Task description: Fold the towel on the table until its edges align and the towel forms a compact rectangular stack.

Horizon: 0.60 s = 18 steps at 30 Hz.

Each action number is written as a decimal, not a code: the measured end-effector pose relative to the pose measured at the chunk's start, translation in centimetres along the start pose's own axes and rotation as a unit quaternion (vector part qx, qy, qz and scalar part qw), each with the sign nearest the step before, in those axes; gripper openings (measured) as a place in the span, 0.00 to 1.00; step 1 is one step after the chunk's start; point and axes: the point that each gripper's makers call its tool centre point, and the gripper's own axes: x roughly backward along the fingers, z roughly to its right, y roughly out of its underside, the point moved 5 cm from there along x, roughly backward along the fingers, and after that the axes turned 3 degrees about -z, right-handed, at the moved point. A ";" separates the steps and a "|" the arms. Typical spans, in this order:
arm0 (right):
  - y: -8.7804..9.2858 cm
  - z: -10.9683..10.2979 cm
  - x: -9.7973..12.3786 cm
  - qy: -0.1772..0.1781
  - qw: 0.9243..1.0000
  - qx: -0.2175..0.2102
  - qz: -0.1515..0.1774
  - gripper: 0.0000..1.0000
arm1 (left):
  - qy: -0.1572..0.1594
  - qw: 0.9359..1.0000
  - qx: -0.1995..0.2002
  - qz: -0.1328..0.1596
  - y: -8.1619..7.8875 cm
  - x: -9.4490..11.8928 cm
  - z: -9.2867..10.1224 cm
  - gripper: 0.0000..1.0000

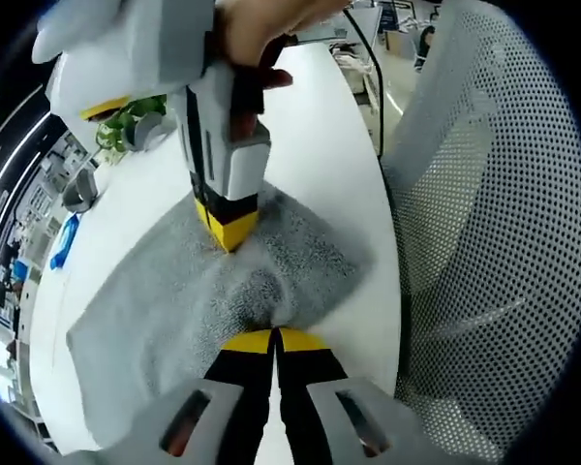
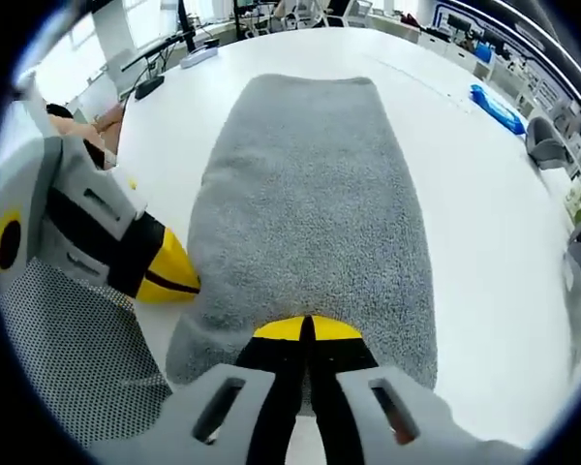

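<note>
A grey towel (image 1: 174,291) lies on the white table (image 1: 310,126). In the left gripper view my left gripper (image 1: 273,339) is shut on the towel's near edge, where the cloth bunches up at the yellow tips. My right gripper (image 1: 229,231), held by a hand, comes down from above onto the towel just beyond it. In the right gripper view the towel (image 2: 310,194) stretches away in a long strip. My right gripper (image 2: 305,329) is shut on its near edge. The left gripper (image 2: 169,276) touches the towel's left side.
A white mesh chair (image 1: 494,242) stands close against the table edge (image 2: 77,368). A green plant (image 1: 126,116), a grey cup (image 1: 77,194) and a blue object (image 2: 494,107) sit on the far part of the table. Cables and a keyboard (image 2: 198,56) lie at the far end.
</note>
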 end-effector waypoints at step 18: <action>-0.8 -2.9 -0.5 -0.017 0.999 0.019 0.023 0.00 | -0.062 0.995 0.062 -0.044 3.5 0.6 -2.8 0.01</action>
